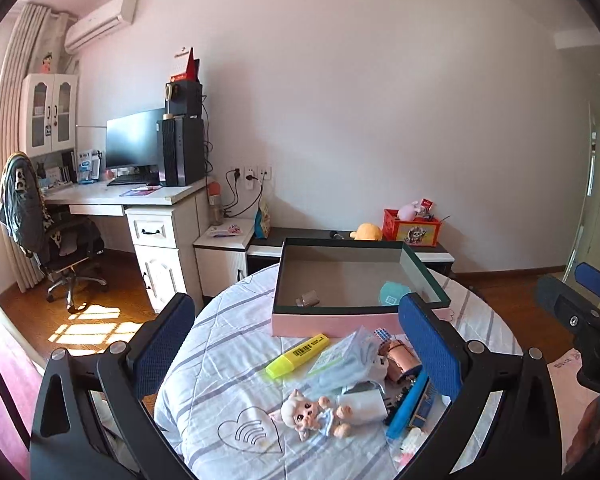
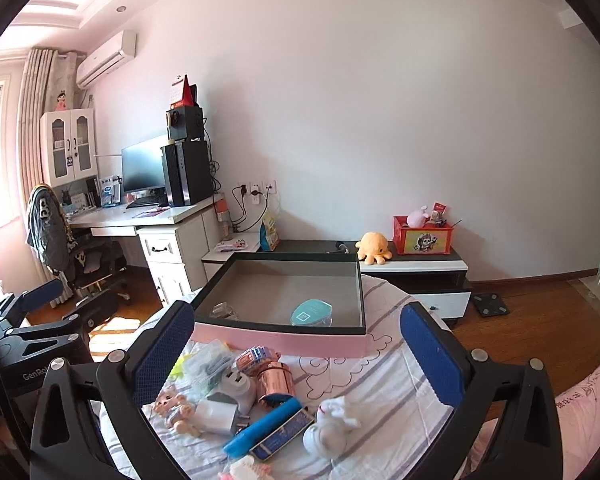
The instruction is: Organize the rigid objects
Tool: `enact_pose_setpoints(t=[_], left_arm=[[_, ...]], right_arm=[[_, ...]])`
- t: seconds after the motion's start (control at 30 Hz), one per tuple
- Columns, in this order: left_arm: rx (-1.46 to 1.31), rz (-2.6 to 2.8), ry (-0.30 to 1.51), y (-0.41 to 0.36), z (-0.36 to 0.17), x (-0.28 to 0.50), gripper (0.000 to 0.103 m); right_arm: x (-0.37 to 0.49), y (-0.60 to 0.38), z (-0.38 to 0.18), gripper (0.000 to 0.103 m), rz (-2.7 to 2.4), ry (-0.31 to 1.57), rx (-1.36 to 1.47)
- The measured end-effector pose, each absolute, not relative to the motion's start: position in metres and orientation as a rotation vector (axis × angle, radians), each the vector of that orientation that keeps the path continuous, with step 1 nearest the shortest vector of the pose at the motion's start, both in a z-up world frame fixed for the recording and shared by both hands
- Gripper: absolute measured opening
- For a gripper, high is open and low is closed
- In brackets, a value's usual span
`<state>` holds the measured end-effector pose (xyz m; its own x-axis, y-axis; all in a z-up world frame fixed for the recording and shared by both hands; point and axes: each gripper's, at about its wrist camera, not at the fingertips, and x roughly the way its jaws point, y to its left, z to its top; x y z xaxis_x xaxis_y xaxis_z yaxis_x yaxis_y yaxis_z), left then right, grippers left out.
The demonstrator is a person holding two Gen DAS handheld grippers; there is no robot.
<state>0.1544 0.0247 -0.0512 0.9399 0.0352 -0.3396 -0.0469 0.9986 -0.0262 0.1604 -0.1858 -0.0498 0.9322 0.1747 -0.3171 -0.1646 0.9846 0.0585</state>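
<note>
Small things heaped on the striped bed cover [image 1: 220,360], the pink box [image 1: 340,322] at twelve o'clock beyond them.

Only the left view shows the yellow highlighter [image 1: 297,355] whole; only the right shows the white bunny figure [image 2: 332,420]. Both tongs, left gripper [image 1: 296,360] and right gripper [image 2: 296,360], stand spread wide and empty over the heap, with the teal case [image 2: 312,312] lying inside the box.

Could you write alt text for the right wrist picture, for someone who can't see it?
An open gripper hangs over small toys, chargers and a blue pen scattered on a striped bedspread. Behind them sits a pink open box holding a teal case.
</note>
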Motion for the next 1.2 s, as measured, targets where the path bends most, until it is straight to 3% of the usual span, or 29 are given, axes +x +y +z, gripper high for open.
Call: enact_pose_setpoints(t=[0.5, 1.2], left_arm=[[0.042, 0.008, 0.211, -0.006, -0.023, 0.047, 0.103], [0.001, 0.023, 0.162, 0.000, -0.018, 0.025, 0.103]], right_arm=[[0.049, -0.180, -0.025, 0.103, 0.112, 0.209, 0.003], [0.027, -0.172, -0.018, 0.103, 0.111, 0.163, -0.012]])
